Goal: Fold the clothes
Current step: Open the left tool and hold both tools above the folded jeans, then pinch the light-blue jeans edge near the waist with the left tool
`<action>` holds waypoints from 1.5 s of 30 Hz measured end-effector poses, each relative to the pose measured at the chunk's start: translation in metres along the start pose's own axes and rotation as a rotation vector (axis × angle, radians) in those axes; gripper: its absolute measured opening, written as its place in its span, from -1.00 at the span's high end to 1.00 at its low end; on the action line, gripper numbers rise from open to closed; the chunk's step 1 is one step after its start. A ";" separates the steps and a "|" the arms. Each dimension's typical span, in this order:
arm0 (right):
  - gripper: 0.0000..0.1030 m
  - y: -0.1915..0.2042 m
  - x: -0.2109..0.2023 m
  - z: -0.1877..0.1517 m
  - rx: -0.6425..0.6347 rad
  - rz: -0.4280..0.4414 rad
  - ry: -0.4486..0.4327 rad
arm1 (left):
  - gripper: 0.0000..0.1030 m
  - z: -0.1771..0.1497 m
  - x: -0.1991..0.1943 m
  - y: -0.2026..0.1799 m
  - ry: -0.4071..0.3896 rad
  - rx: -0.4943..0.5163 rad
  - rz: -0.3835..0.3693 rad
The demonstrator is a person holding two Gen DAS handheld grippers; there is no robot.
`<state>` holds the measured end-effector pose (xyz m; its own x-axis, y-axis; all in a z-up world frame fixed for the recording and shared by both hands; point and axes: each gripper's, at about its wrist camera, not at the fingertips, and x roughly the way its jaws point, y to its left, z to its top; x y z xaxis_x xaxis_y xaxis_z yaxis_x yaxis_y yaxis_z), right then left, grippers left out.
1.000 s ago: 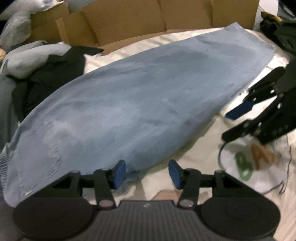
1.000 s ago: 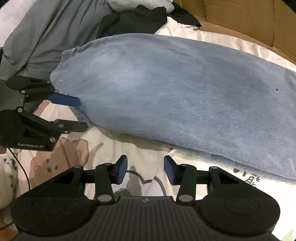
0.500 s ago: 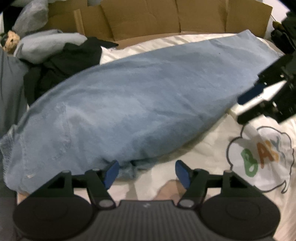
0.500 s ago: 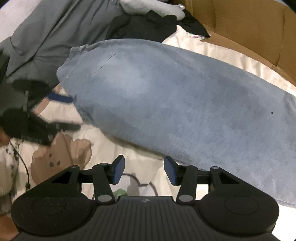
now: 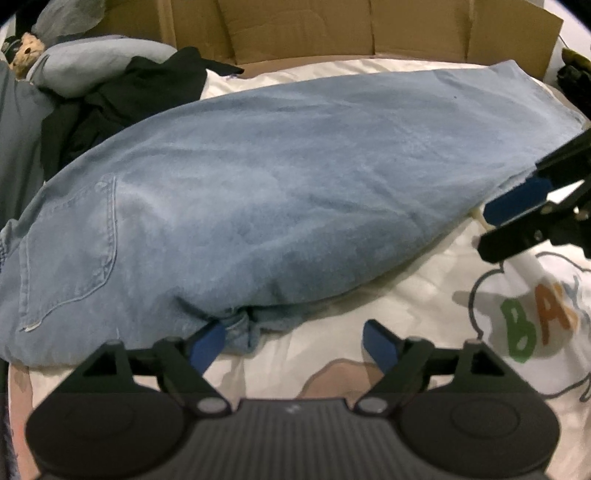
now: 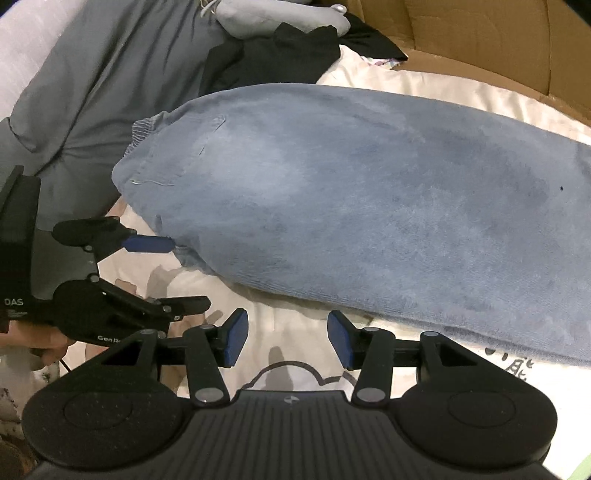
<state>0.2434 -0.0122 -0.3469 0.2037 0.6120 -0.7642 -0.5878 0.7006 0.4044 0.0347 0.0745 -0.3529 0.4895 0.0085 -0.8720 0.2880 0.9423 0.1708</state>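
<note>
Two grippers are held spread and empty along the near edge of the jeans (image 5: 280, 192), whose long axis runs across both from waistband at left to hem at right. The left gripper (image 5: 293, 347) is nearest the crotch fold, one pad touching it; the right gripper (image 6: 287, 338) sits just short of the leg.

Cardboard box (image 5: 332, 33) along bed's far edge; black garment (image 5: 122, 99), grey pillow (image 5: 96, 62) at far-left corner; printed cream bedsheet (image 5: 424, 295); grey fabric (image 6: 92, 85) at left edge.
</note>
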 end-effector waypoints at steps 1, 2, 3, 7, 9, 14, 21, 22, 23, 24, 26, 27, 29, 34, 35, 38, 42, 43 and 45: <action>-0.06 -0.001 0.000 -0.001 0.004 -0.004 0.000 | -0.64 0.000 0.000 0.000 -0.002 -0.005 0.000; -0.06 -0.002 -0.001 -0.001 0.009 -0.007 -0.004 | -0.64 -0.001 -0.001 0.000 -0.003 -0.010 0.000; -0.06 -0.004 -0.002 -0.001 0.015 -0.009 -0.010 | -0.64 -0.002 -0.001 -0.001 -0.004 -0.014 0.000; -0.06 -0.009 -0.001 -0.003 0.036 -0.022 -0.003 | -0.69 -0.006 0.000 -0.007 -0.010 0.014 0.015; -0.06 -0.010 0.000 -0.005 0.035 -0.023 0.001 | -0.71 -0.007 0.002 -0.009 -0.021 0.029 0.024; -0.06 -0.008 0.004 -0.008 0.029 -0.022 0.020 | -0.71 0.000 0.000 -0.013 -0.078 0.059 0.088; -0.06 -0.003 0.012 -0.009 0.018 -0.015 0.037 | -0.71 0.008 -0.002 -0.021 -0.144 0.114 0.157; -0.06 -0.002 0.013 -0.008 0.016 -0.013 0.037 | -0.71 0.007 -0.005 -0.022 -0.160 0.120 0.163; -0.06 -0.001 0.013 -0.008 0.013 -0.011 0.037 | -0.71 0.006 -0.009 -0.023 -0.175 0.127 0.168; -0.06 0.000 0.014 -0.007 0.011 -0.008 0.037 | -0.71 0.005 -0.013 -0.024 -0.190 0.134 0.174; -0.06 0.001 0.014 -0.007 0.008 -0.004 0.036 | -0.72 0.002 -0.017 -0.025 -0.201 0.137 0.172; -0.06 0.001 0.014 -0.007 0.006 -0.002 0.035 | -0.72 0.001 -0.016 -0.025 -0.196 0.138 0.163; -0.06 0.001 0.016 -0.007 0.007 -0.003 0.038 | -0.72 0.001 -0.009 -0.028 -0.183 0.153 0.149; -0.06 0.001 0.017 -0.008 0.012 -0.005 0.045 | -0.74 0.001 0.015 -0.039 -0.151 0.207 0.124; -0.06 0.002 0.017 -0.008 0.011 -0.005 0.045 | -0.74 0.000 0.019 -0.040 -0.144 0.219 0.125; -0.06 0.002 0.017 -0.008 0.011 -0.005 0.047 | -0.62 0.003 0.026 -0.035 -0.131 0.209 0.118; -0.06 0.002 0.015 -0.006 0.011 -0.005 0.027 | -0.20 0.012 0.014 -0.019 -0.154 0.126 0.070; -0.06 0.002 0.014 -0.006 0.011 -0.004 0.016 | -0.12 0.014 0.010 -0.015 -0.165 0.104 0.060; -0.06 0.000 0.011 -0.005 0.013 -0.001 -0.009 | -0.02 0.018 0.002 -0.010 -0.182 0.071 0.047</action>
<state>0.2417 -0.0070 -0.3573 0.2114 0.6141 -0.7604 -0.5775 0.7061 0.4097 0.0478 0.0585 -0.3484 0.6429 -0.0153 -0.7658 0.3156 0.9163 0.2466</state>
